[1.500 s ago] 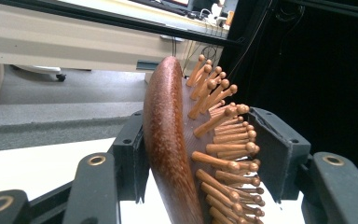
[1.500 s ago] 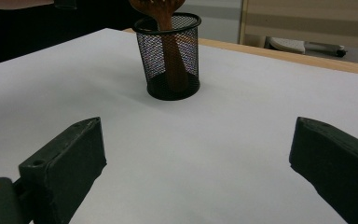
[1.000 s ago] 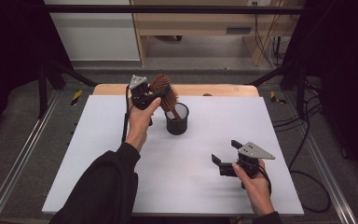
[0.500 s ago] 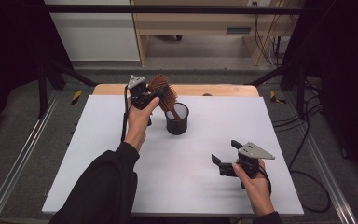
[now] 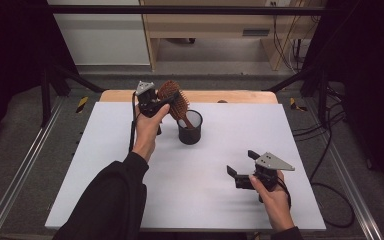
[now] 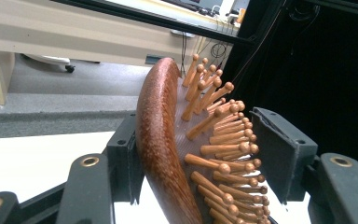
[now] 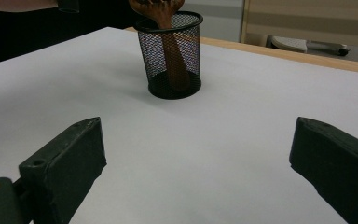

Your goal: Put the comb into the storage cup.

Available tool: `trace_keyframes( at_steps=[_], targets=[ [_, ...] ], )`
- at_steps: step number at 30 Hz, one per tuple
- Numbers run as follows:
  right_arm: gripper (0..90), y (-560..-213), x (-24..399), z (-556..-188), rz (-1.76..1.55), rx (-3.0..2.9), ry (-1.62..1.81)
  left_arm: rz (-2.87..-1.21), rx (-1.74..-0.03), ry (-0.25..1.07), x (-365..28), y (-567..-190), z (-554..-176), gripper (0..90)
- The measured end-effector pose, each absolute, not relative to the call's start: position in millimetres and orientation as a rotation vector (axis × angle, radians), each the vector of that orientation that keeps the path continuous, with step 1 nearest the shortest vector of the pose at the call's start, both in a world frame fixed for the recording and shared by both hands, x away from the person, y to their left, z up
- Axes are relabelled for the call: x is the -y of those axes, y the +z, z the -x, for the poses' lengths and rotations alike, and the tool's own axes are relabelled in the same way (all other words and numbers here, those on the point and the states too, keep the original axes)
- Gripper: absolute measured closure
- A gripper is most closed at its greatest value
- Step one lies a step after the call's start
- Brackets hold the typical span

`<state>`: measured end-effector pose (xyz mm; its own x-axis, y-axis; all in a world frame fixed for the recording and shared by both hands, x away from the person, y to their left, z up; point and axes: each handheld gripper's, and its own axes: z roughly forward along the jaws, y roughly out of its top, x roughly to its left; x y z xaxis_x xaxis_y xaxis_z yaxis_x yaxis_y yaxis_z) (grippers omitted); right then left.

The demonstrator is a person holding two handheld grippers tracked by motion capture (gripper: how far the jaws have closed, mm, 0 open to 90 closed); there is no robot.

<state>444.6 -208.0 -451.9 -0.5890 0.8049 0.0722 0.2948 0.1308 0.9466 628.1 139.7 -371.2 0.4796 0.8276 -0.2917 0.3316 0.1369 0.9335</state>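
White table (image 5: 130, 165), hairbrush (image 5: 174, 100) handle in mesh cup (image 5: 190, 128)

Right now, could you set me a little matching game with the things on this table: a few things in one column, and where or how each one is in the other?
Things:
1. hairbrush
2. mesh cup
3. left hand-held gripper
4. right hand-held gripper

States:
a. jaws wide apart, with nothing between them
b. handle down in the cup, head sticking out above the rim
c. jaws on either side of the brush head
d. black, upright on the white table top

Pairs: 1-b, 2-d, 3-c, 4-a
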Motion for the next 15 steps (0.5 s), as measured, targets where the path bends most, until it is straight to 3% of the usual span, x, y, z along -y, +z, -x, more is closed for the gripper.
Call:
trace_keyframes(
  at_steps=[15],
  targets=[
    [3.7, -452.1, 207.8, -444.5, -1.056, -1.957, 1.468, -1.452, -1.078, 0.508, -139.9, -372.0, -627.8, 36.1]
  ],
)
